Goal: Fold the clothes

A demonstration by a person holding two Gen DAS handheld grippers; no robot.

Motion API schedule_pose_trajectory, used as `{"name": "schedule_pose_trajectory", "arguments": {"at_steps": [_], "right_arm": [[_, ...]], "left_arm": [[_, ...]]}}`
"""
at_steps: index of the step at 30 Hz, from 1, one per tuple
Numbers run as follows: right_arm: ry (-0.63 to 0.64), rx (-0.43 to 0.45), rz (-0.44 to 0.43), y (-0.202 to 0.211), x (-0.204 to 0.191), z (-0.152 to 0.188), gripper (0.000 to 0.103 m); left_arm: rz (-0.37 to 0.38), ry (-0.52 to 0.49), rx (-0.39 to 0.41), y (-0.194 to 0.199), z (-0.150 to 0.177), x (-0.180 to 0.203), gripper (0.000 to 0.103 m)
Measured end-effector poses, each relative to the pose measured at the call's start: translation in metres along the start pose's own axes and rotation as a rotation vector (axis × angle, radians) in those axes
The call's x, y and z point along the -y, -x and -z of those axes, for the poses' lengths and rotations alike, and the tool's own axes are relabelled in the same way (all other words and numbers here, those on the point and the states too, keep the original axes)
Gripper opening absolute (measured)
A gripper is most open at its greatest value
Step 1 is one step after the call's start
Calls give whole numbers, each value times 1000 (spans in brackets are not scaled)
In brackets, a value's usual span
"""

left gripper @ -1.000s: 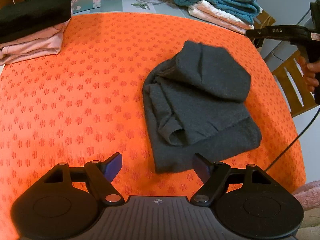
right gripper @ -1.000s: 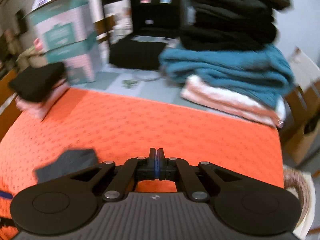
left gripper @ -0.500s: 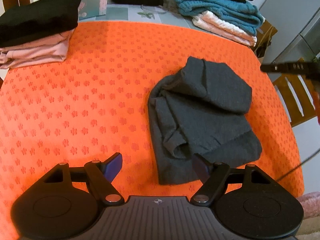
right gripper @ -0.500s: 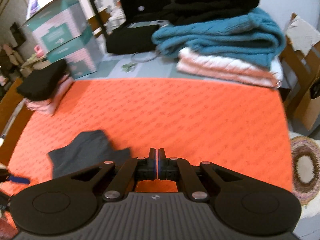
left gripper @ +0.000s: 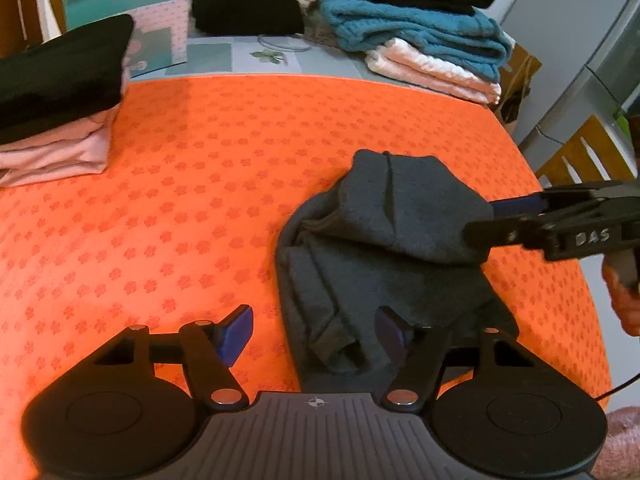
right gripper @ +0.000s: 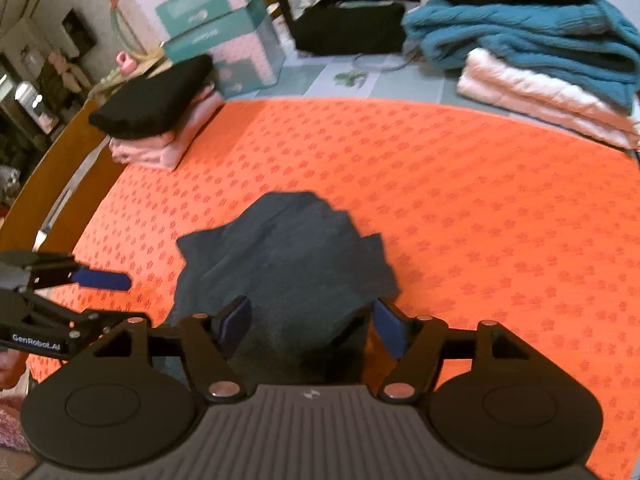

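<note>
A dark grey garment lies loosely folded on the orange patterned tablecloth, right of the middle. My left gripper hangs over the garment's near left corner. Its jaws are closing, with cloth lying between them and the pads not pressing on it. My right gripper is over the garment from the right side. Its jaws are opening and straddle the cloth without pinching it. In the left wrist view the right gripper reaches the upper fold from the right. The left gripper shows at the left edge of the right wrist view.
A black-on-pink folded pile sits at the far left of the cloth. A stack of teal, pale pink and black clothes stands at the back right. Teal boxes and a black bag line the back. A wooden chair is beyond the right edge.
My right gripper went from shut to wide open and swung down over the grey garment. My left gripper drew slightly nearer the garment's corner, its jaws a little narrower.
</note>
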State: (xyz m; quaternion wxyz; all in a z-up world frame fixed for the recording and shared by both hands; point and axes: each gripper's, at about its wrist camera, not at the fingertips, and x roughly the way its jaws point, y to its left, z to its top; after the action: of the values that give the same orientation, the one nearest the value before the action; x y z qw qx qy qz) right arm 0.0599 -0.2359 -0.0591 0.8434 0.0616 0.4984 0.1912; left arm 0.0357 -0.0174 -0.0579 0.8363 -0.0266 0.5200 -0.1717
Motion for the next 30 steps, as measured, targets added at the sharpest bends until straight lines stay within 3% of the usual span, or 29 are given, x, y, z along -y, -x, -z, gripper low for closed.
{"name": "schedule_pose_trajectory", "arguments": {"at_steps": [8,11,19,21,23,25,26,28,30], "right_arm": [[132,-26,82,-13,-14,-5,76],[242,-17,131,-13,-24,-7,92],[466,-69,126,-34,-42,-12,92],[476,-85,109,-41,-43,-14,77],[442,-98,90,-45,-40,-16,63],[407,-90,78,-44,-37,-20,41],[391,-83,69,-41,-35,-21,25],[350,-63,51,-34,-32,-25,18],[312,-40,40,-25,-30,-29,15]], "left_arm": [[26,-2,-56,-5,9,0,70],[54,24,-81,-5,16,-4,70],[144,2,-176,-20,20,6,69],[158,-17,-194,-25,19,10,66],[139,-34,-209,-30,19,13,55],[127,-19,-201,-30,18,9,45],[122,-11,-197,-30,18,8,33],[108,18,-193,-30,16,2,16],[125,70,-185,-27,14,-7,8]]}}
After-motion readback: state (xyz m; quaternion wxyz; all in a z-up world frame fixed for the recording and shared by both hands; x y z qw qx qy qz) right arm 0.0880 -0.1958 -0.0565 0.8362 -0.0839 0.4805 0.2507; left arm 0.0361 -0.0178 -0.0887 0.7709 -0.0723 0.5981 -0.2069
